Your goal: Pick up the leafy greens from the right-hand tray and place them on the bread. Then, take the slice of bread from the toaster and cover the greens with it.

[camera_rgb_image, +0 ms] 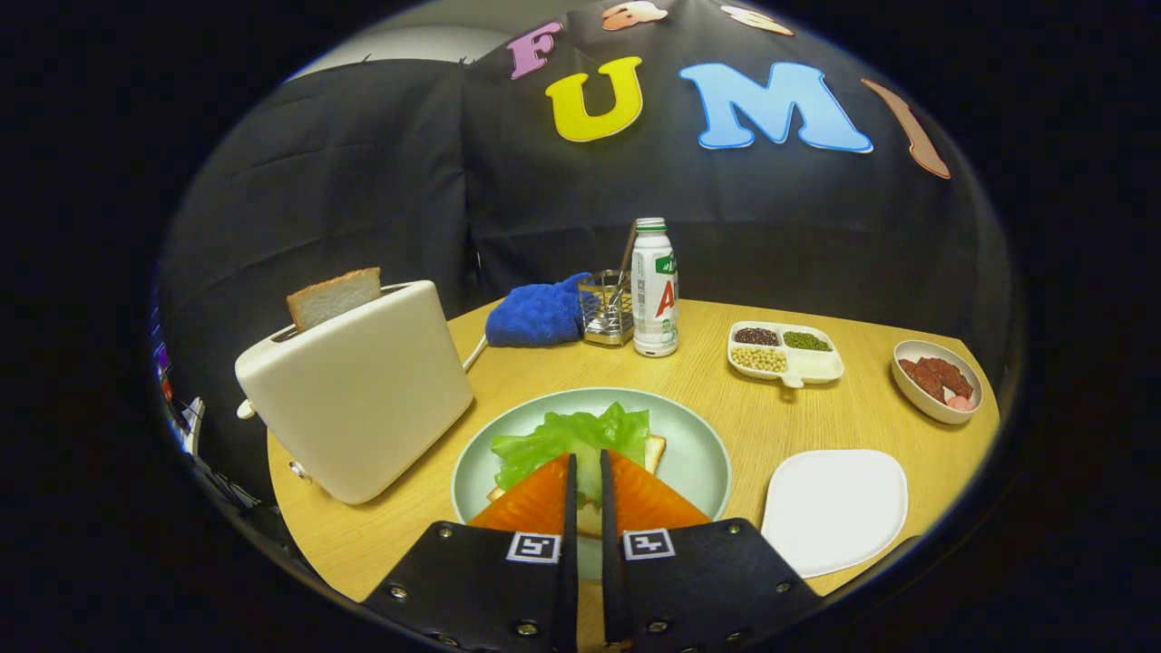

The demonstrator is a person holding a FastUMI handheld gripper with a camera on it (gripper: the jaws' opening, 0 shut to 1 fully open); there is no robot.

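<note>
Leafy greens (580,440) lie on a bread slice (655,451) on the pale green plate (698,453); the bread's corner peeks out on the plate's bottle side, more crust on its toaster side. The white tray (834,508), on the plate's far side from the toaster, is bare. So the greens half of the task reads as met.

The tongs (588,472) hang over the plate's near half, tips above the greens; the fingers are nearly together with a narrow gap, and I see nothing pinched between them. A scrap of leaf could be under the tips, hard to say. Empty, as I judge.

The second bread slice (334,297) stands upright in the white toaster (358,399), which sits beside the plate, close to its rim. Likely step in hand: going for that slice. To do it well, open wide, come down from above, grip the flat faces of the crust top, lift straight up so the toaster doesn't tip.

Pose: tongs point forward and down at the plate, level, no roll, low over the desk (726,399).

Beyond the plate: milk bottle (655,290), wire holder (606,308), blue cloth (537,313), divided bean dish (785,352), bowl of meat (937,381).
</note>
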